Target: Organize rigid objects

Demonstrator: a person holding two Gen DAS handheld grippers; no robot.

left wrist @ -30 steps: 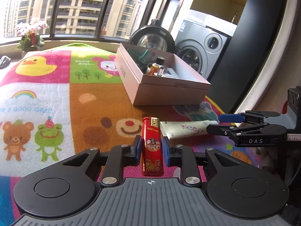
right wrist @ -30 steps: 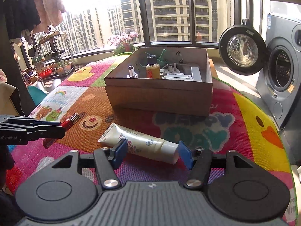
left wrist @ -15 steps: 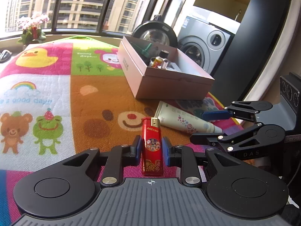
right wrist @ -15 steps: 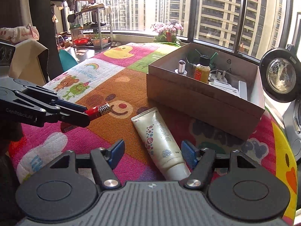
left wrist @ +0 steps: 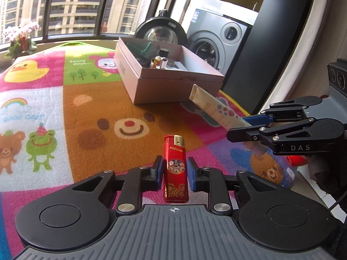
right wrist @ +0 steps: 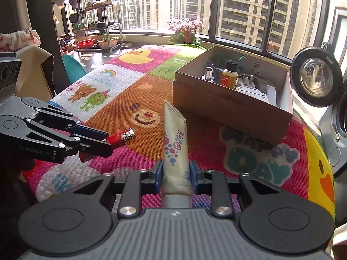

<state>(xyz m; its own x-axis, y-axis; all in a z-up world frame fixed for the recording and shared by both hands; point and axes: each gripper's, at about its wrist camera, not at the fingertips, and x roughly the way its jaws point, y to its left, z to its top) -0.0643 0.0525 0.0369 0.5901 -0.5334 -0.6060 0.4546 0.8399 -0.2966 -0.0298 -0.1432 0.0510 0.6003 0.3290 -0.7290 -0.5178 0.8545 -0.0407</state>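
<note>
Cartoon play mat (left wrist: 91,112), left hand-held gripper (left wrist: 174,171) clamping red lighter (left wrist: 175,169), right hand-held gripper (right wrist: 176,174) closing onto cream tube (right wrist: 174,149)

From the left claw (left wrist: 174,173) we look forward and down, close over the play mat (left wrist: 108,147), the cardboard box (left wrist: 164,80) ahead of it. The right claw (right wrist: 176,174) gives a matching low view; both share mat, box and each other's claw.
</note>
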